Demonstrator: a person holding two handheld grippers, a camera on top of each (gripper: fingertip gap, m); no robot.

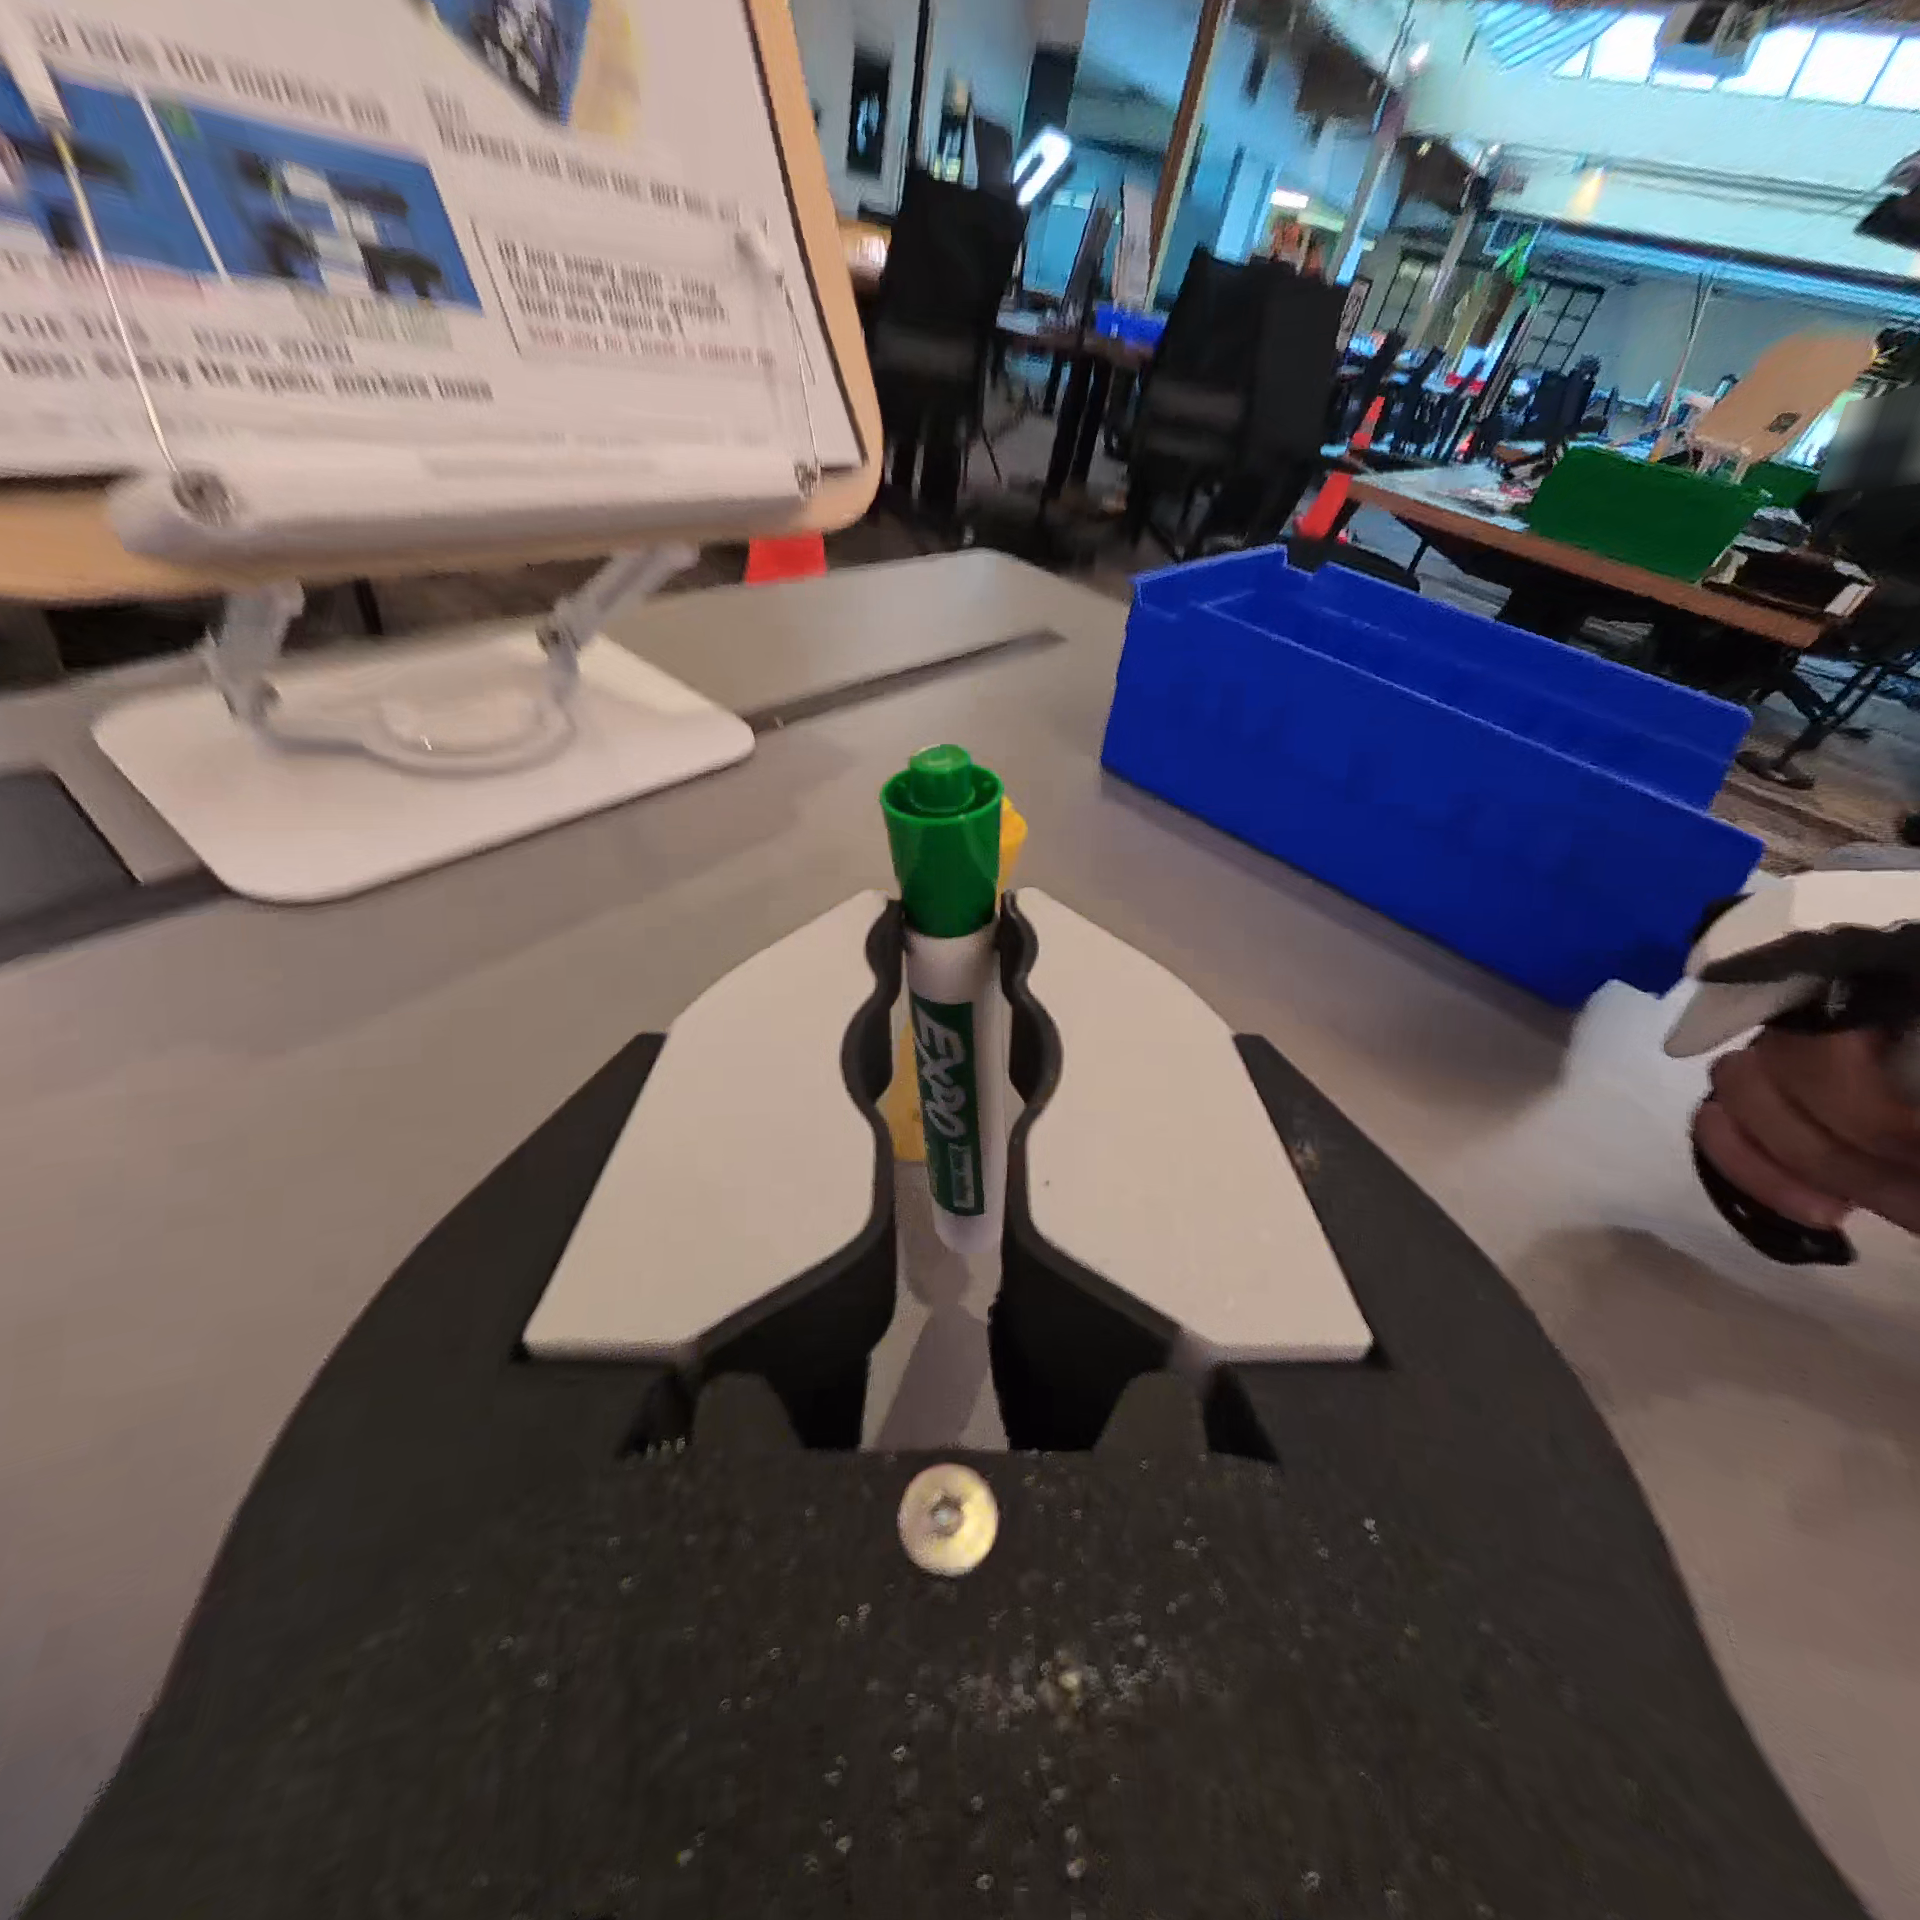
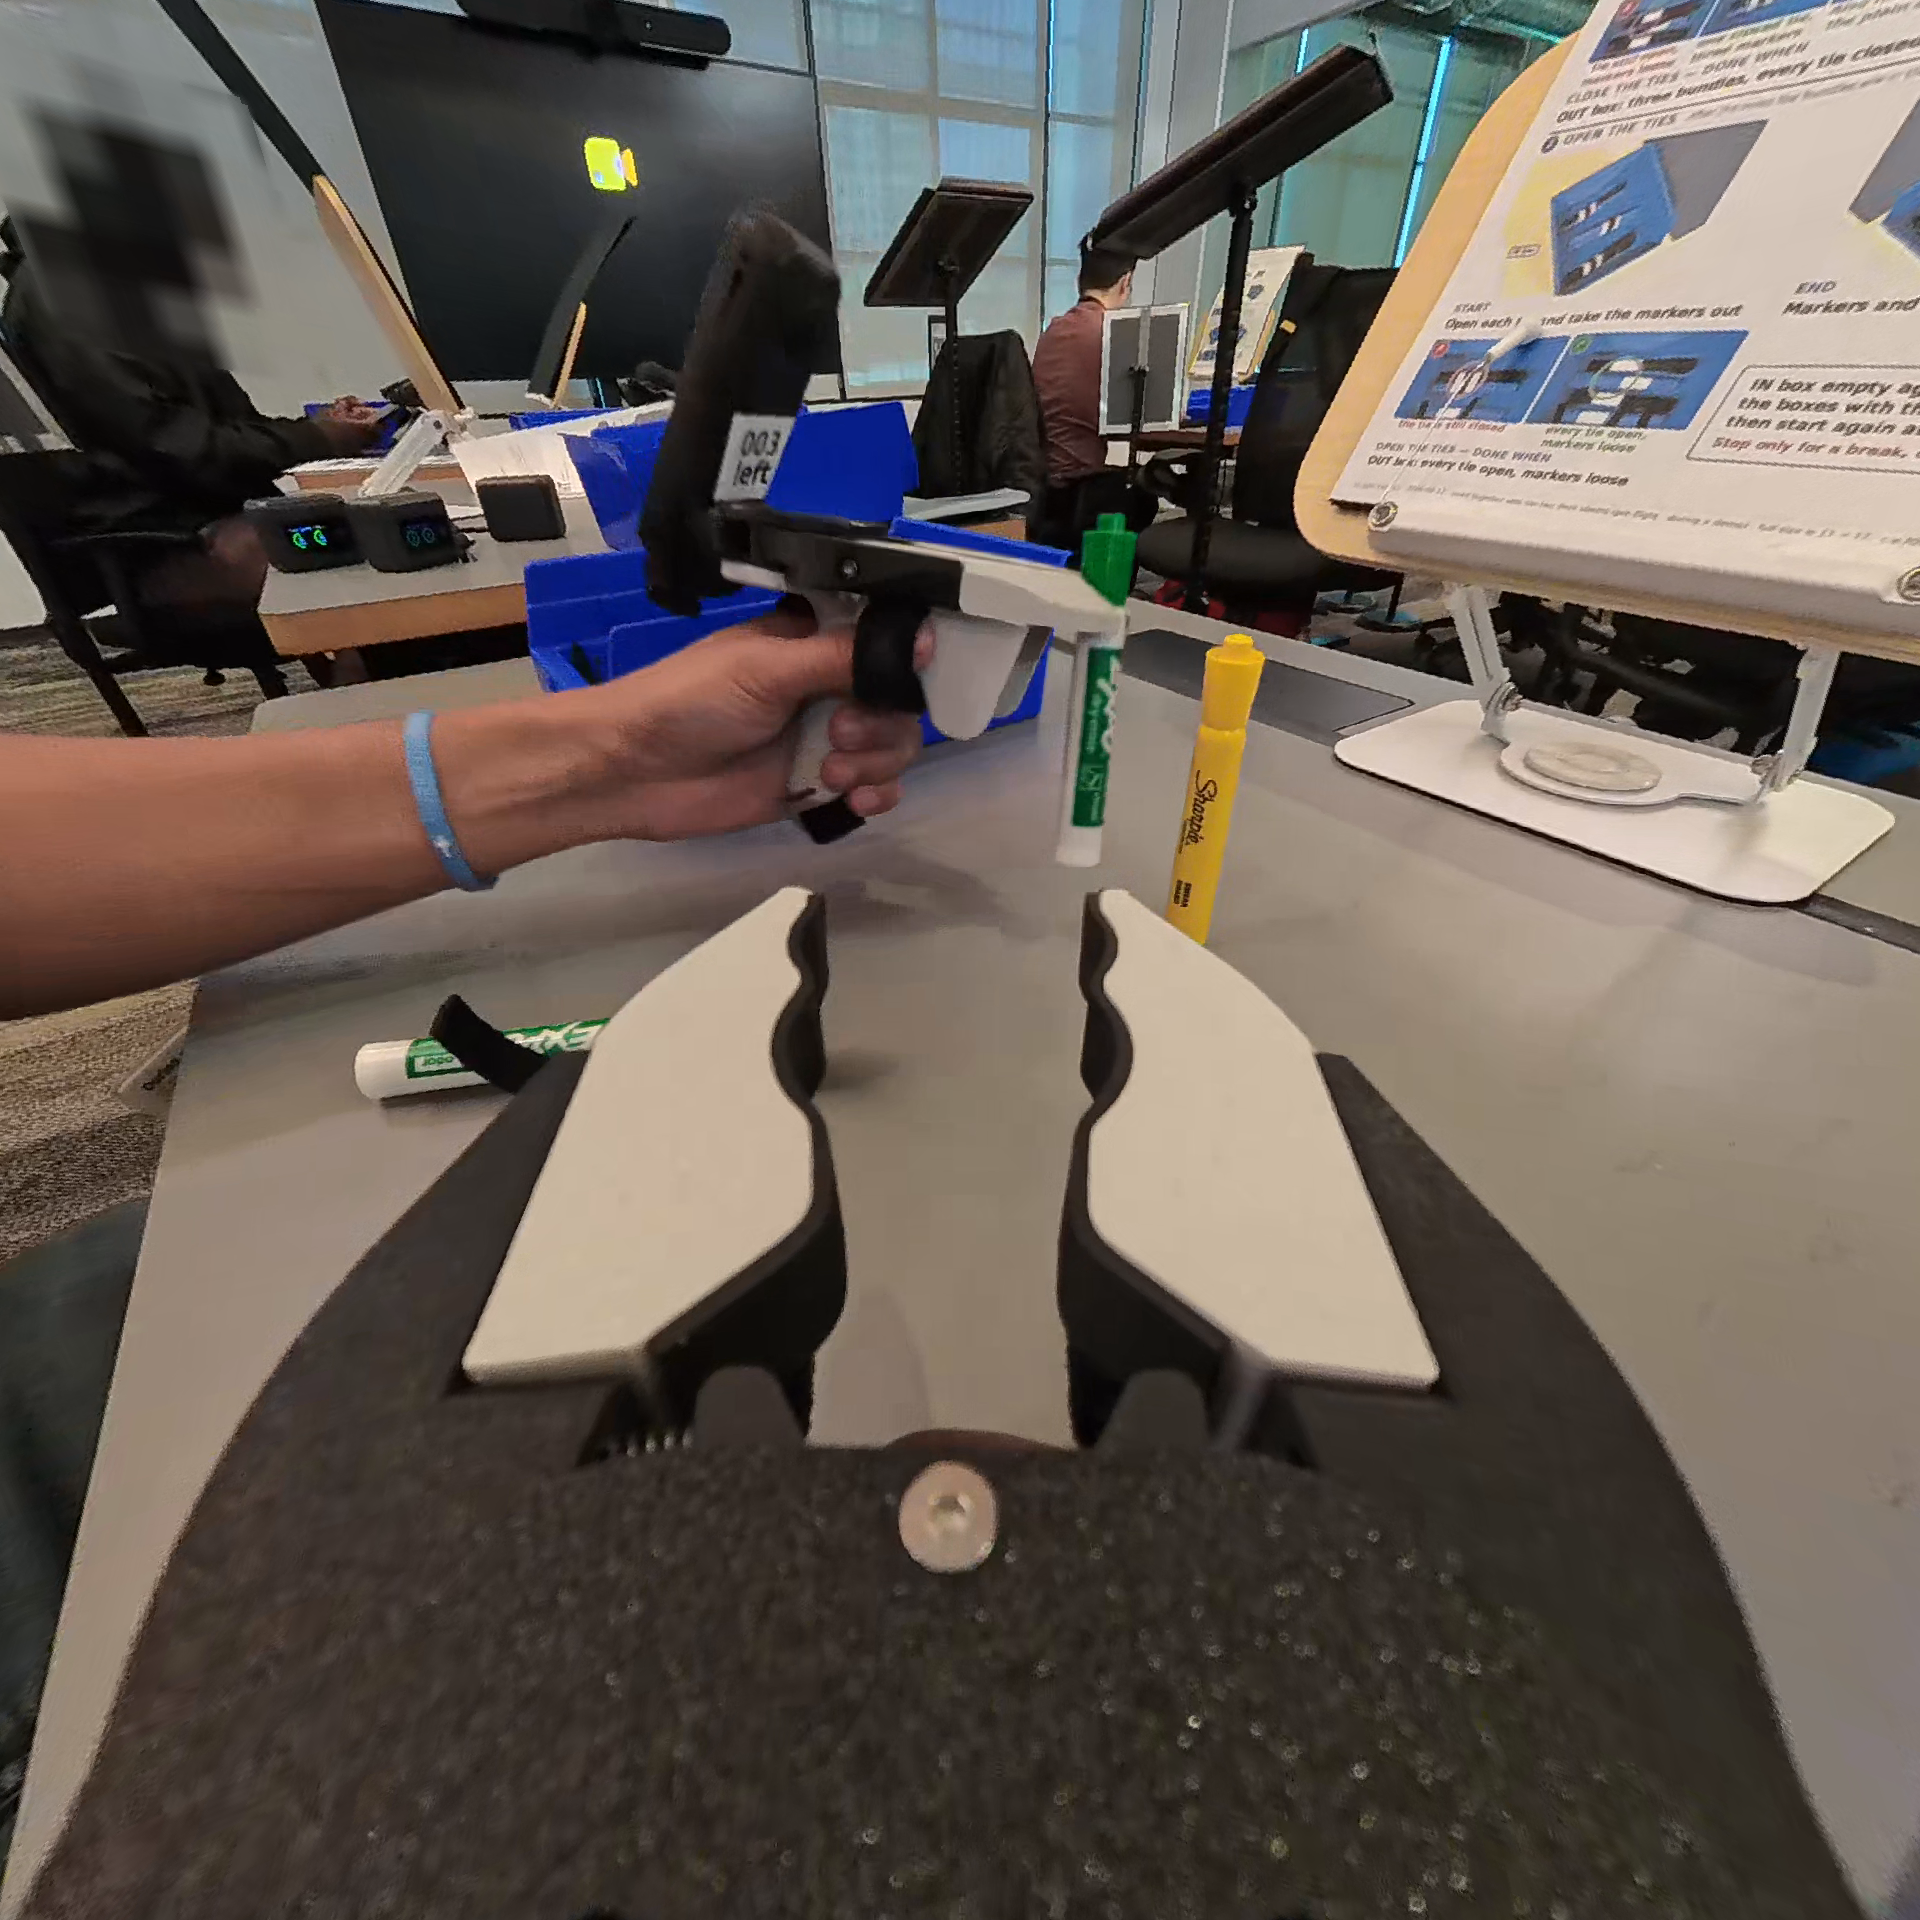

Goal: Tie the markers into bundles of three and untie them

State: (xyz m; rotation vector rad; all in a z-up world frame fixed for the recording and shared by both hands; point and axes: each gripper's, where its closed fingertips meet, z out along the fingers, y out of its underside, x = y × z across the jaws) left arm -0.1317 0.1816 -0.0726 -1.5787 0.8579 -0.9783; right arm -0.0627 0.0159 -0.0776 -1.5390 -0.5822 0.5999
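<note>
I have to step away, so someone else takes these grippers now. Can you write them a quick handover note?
Left hand-held gripper: shut on green marker, held upright above the table.
Right hand-held gripper: open, empty.
Yellow marker stands upright on the table beside the held one.
Second green marker lies at the left with a black tie across it.
No bundle of three yet; gather and tie.

We see the yellow marker mostly hidden behind the green marker; the instruction sheet blurred; the right gripper cut by the edge.
</note>
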